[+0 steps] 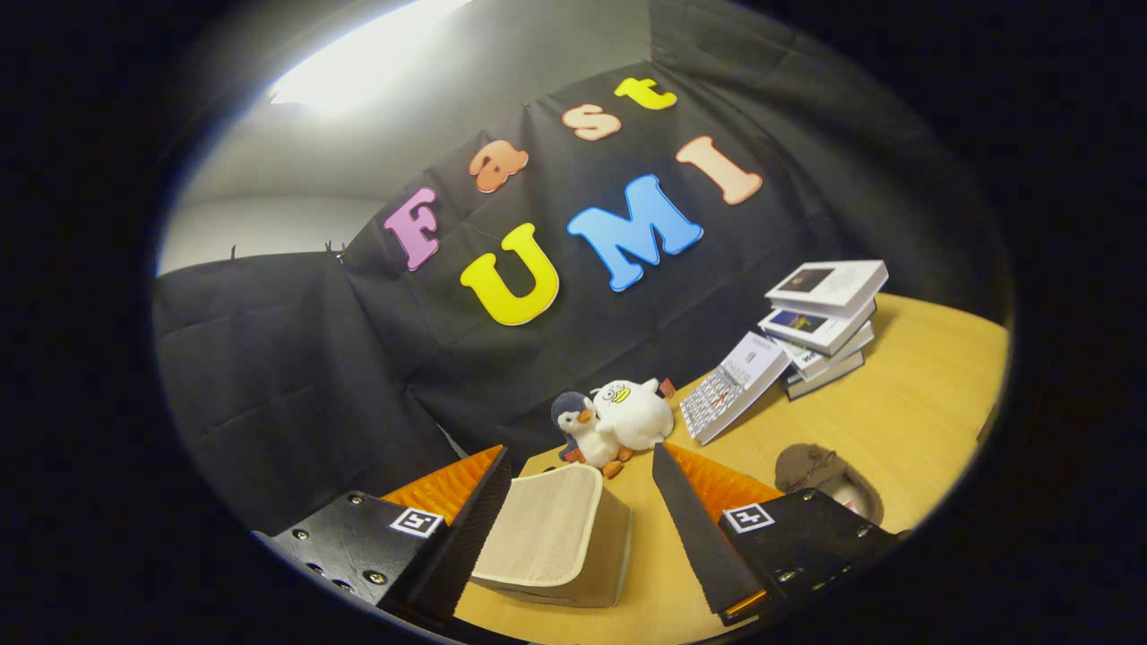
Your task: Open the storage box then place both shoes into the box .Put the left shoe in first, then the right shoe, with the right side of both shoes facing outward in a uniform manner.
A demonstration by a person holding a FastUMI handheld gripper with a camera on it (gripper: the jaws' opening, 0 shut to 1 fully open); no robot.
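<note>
Storage box between your spread fingers, lid not yet raised

The beige storage box (556, 533) sits on the tabletop (896, 421) between the fingers, nearer the left one, its fabric lid seemingly still down; your tool (573, 524) is wide open with nothing gripped, likely lined up to catch the lid edge. At 3 o'clock of the box, beyond the right finger, lies a brown shoe (829, 479), kept near for loading. Plush penguins (614, 421) stand at 12 o'clock, stacked books (820, 322) at 2 o'clock, clear of the work
</note>
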